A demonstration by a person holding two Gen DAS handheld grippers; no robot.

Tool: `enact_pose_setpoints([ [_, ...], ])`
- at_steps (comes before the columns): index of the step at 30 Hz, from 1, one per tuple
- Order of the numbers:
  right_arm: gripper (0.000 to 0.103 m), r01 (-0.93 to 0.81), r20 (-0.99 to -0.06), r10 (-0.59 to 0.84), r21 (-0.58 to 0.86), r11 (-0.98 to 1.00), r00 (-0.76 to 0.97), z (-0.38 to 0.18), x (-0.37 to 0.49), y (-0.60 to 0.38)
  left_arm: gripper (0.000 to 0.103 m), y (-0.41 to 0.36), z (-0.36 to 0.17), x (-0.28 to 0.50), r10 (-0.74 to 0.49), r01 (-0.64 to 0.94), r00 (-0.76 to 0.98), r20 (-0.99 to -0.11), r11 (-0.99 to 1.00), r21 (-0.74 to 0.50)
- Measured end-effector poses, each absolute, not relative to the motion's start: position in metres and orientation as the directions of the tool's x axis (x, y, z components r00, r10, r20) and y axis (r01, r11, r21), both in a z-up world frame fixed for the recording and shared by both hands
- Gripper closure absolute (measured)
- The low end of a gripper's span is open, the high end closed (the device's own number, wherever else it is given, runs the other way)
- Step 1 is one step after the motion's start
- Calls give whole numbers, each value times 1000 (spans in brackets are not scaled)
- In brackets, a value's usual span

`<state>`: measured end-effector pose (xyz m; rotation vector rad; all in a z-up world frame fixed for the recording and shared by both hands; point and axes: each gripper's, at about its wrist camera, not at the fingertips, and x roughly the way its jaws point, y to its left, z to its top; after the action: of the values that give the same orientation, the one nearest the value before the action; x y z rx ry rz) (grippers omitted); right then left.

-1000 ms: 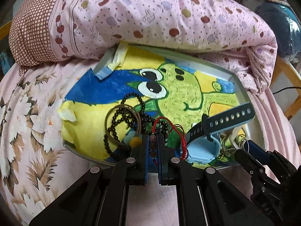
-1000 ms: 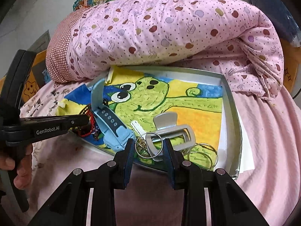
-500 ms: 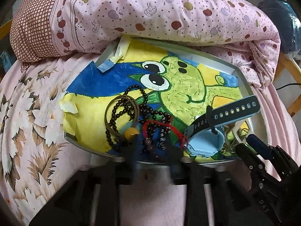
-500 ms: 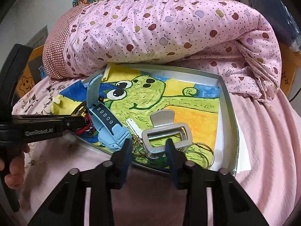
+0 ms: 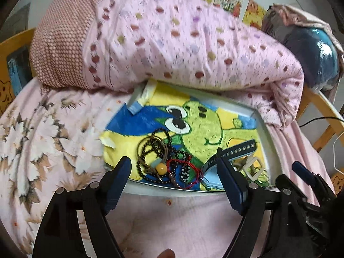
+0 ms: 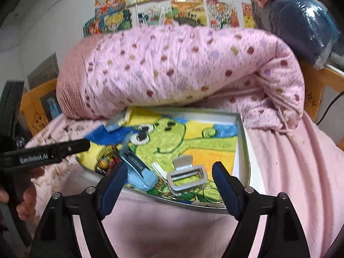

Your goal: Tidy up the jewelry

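Left wrist view: fisheye, low over the pink bedsheet [image 5: 172,225], facing forward between two blue-padded fingers [image 5: 119,178] at the near left edge of the shallow metal tray lined with a green frog drawing [image 5: 265,137]; close range.

Right wrist view: fisheye, same low height, aimed at the tray's near right part [image 6: 243,133], slightly farther back, taking in the wall of colourful pictures [image 6: 172,2].

Shared: tray, blue-cased watch with dark strap [image 5: 234,150] [image 6: 139,172], rolled pink spotted quilt [image 5: 193,43] [image 6: 182,64], and each gripper's side in the other's frame.

Beads [image 5: 159,161] left of watch [image 5: 225,157], both in tray [image 5: 265,137].
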<state>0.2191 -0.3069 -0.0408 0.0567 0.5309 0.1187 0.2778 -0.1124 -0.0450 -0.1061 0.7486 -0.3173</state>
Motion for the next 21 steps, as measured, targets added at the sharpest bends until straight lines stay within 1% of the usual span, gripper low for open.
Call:
enact_pose_setpoints([
  [2, 20, -101, -481, 135, 95, 990, 866, -30, 212, -305, 26, -107, -36, 268, -319, 245, 705, -633, 948, -204],
  [3, 15, -102, -468, 138, 101, 990, 873, -24, 207, -304, 21, -103, -31, 262, -317, 245, 717, -620, 948, -202],
  [4, 13, -104, -457, 141, 106, 989, 878, -19, 203, -303, 13, -100, -27, 258, -317, 245, 725, -611, 949, -201],
  [5, 8, -106, -438, 144, 111, 988, 887, -13, 196, -301, 1, -96, -22, 251, -313, 241, 740, -596, 950, -200],
  [6, 5, -109, -422, 148, 113, 988, 894, -8, 190, -299, 1, -92, -19, 244, -309, 236, 757, -576, 951, -200],
  [7, 5, -116, -404, 152, 113, 987, 902, -2, 183, -296, 1, -88, -13, 237, -306, 235, 775, -553, 952, -198],
  [10, 3, -120, -373, 152, 109, 987, 915, 11, 167, -290, 1, -80, 0, 219, -293, 233, 799, -526, 956, -180],
  [12, 0, -122, -349, 153, 111, 986, 924, 20, 154, -286, 1, -73, 9, 204, -290, 231, 812, -507, 957, -177],
  [16, 0, -124, -305, 149, 101, 987, 941, 36, 128, -278, 1, -61, 20, 180, -281, 227, 835, -473, 959, -169],
  [21, 0, -122, -280, 142, 86, 989, 950, 47, 102, -270, 1, -48, 34, 147, -264, 220, 864, -429, 964, -151],
])
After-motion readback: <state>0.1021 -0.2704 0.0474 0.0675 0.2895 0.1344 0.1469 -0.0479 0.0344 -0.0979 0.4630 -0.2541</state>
